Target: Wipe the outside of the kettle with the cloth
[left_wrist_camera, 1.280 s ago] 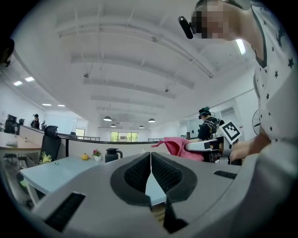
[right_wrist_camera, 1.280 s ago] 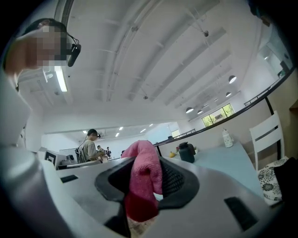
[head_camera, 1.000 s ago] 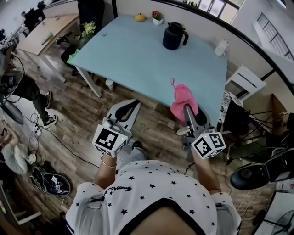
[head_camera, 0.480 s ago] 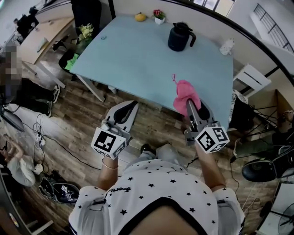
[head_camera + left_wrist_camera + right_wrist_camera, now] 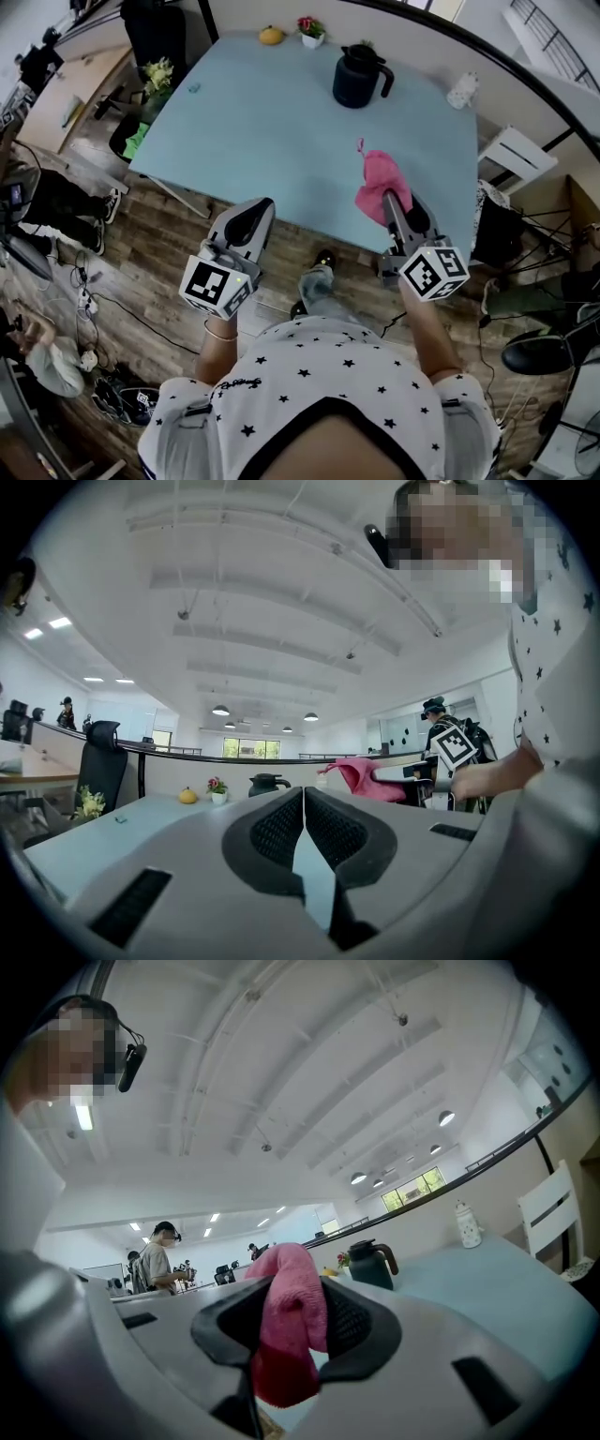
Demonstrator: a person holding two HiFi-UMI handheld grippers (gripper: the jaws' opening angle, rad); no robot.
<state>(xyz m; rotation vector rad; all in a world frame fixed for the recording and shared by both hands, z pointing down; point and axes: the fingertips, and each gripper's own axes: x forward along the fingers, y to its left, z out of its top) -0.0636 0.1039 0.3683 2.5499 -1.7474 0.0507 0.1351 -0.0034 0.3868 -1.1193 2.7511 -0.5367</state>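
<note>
Two grippers sit closest to you, both held near the table's [image 5: 281,131] near edge. Your left gripper [image 5: 303,803] has its jaws pressed together with nothing between them, so it cannot take hold of anything until you part them. Your right gripper [image 5: 291,1309] is clamped on the pink cloth [image 5: 379,178]. The jaws pinch a fold of it, one lump bulging above them and a tail hanging below.

That cloth looks soft, light and limp. It will probably drape and bunch rather than lie flat, so only the part standing proud of the jaws will wipe. Lead with that bulge, or hard jaw will likely rub the kettle instead.

Farther off, the dark kettle [image 5: 356,75] stands upright near the far edge of the table, well apart from both grippers, with its handle toward your right. It looks rigid and smooth, so probably slick under a wipe. Whether it is full, and therefore heavy, cannot be told from here. If it is light, a sideways push could slide or tip it. The handle looks like the surest place for your left gripper to steady it.

Beyond it stand a small flower pot [image 5: 308,28] and a yellow fruit [image 5: 271,36]. A white bottle [image 5: 458,91] stands off to the right.
</note>
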